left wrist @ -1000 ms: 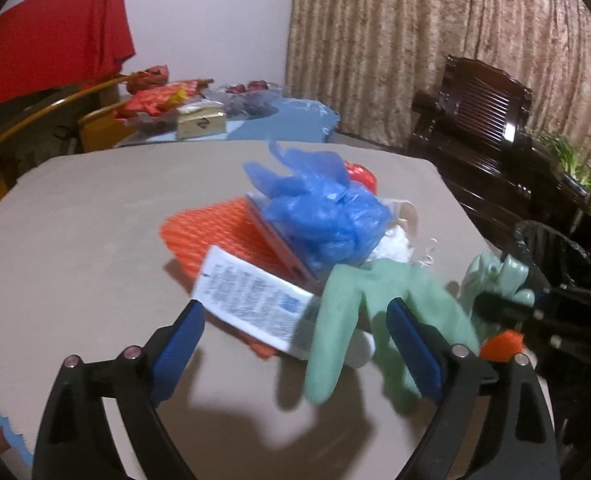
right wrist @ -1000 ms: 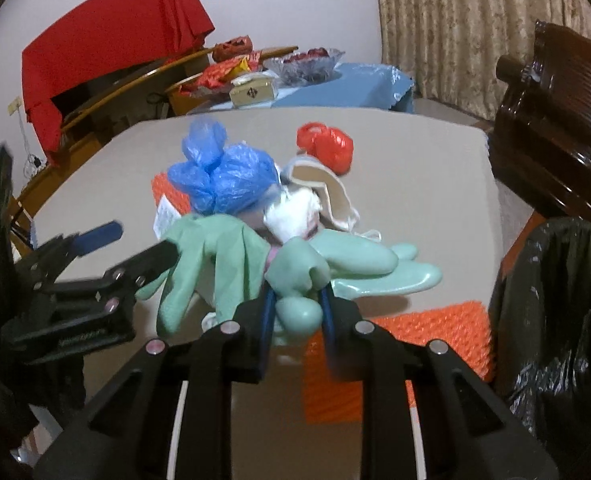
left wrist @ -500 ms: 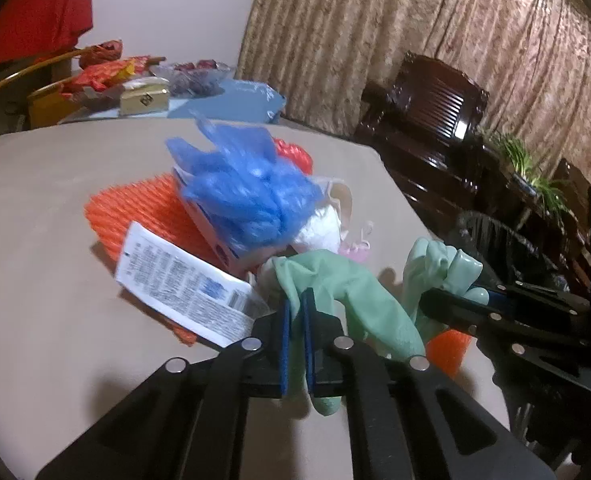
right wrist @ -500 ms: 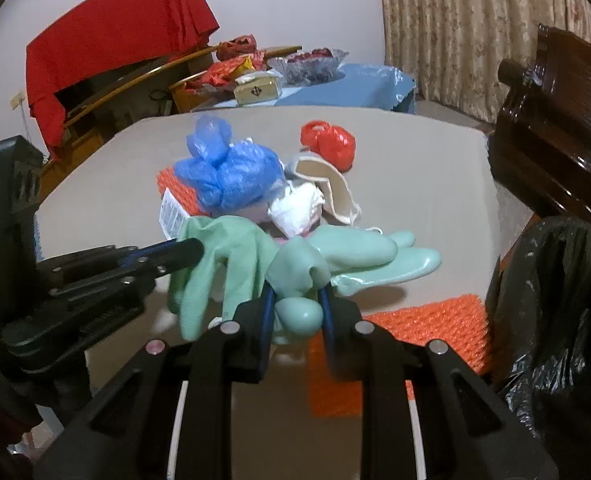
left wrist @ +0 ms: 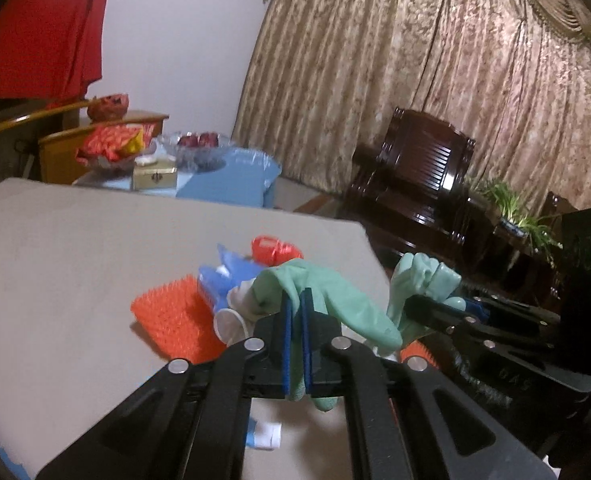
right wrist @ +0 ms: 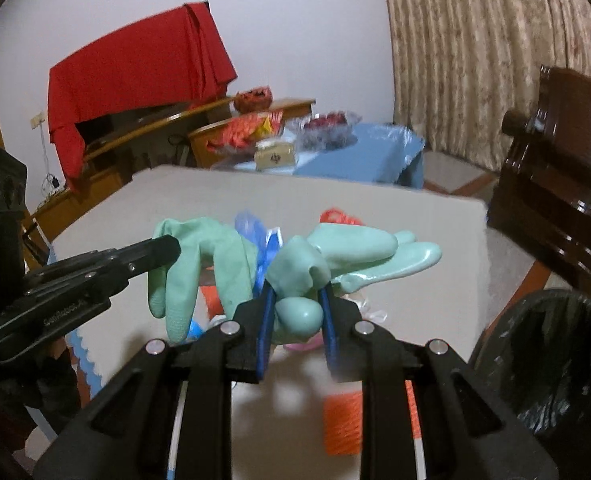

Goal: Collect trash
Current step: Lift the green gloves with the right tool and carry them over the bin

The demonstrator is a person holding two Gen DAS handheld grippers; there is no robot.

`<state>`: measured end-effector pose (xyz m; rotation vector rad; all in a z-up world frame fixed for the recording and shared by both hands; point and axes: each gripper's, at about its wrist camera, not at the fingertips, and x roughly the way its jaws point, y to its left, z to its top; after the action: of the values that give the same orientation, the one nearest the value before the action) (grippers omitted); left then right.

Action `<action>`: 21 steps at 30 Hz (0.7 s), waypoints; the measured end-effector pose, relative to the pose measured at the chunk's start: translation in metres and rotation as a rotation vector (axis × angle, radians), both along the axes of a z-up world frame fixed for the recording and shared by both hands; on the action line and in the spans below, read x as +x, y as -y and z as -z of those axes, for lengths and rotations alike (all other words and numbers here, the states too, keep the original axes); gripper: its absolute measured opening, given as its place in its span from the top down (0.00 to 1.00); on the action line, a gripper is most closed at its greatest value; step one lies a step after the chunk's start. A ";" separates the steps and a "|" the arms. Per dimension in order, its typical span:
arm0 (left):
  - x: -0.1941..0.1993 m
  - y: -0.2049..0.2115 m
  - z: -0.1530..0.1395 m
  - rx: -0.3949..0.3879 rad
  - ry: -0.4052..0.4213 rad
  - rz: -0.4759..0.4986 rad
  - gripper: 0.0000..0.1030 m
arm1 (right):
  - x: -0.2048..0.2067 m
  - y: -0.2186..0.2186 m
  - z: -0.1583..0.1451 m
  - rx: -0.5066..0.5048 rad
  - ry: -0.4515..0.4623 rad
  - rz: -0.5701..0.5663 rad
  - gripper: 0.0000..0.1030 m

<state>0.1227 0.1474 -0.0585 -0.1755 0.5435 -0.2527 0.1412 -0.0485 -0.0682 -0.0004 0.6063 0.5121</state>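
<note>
We hold 2 green gloves up above the table (left wrist: 55,264). Our left gripper (left wrist: 295,300) is squeezed almost fully closed on one green glove (left wrist: 335,292), which hangs down over its tips. Our right gripper (right wrist: 295,300) is pinched on the other green glove (right wrist: 355,244), with a fat fold bulging between its blue pads. Below on the table lie an orange spiky mat (left wrist: 167,316), a blue bag (left wrist: 223,276) and a red wad (left wrist: 273,249). A black trash bin (right wrist: 551,360) stands just beside the table.
</note>
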 end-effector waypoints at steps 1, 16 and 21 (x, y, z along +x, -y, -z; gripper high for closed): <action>0.001 0.002 -0.005 -0.005 0.010 0.008 0.96 | -0.001 0.004 -0.005 0.001 0.011 0.006 0.80; 0.009 0.085 -0.019 -0.003 0.037 0.186 0.96 | -0.026 0.133 -0.021 -0.058 0.053 0.289 0.80; 0.016 0.145 -0.013 -0.025 0.011 0.299 0.96 | -0.038 0.185 -0.007 -0.076 0.028 0.406 0.80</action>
<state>0.1387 0.0027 -0.0456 -0.1170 0.5552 -0.5512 0.1033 -0.2334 -0.0612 0.0425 0.5800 0.0955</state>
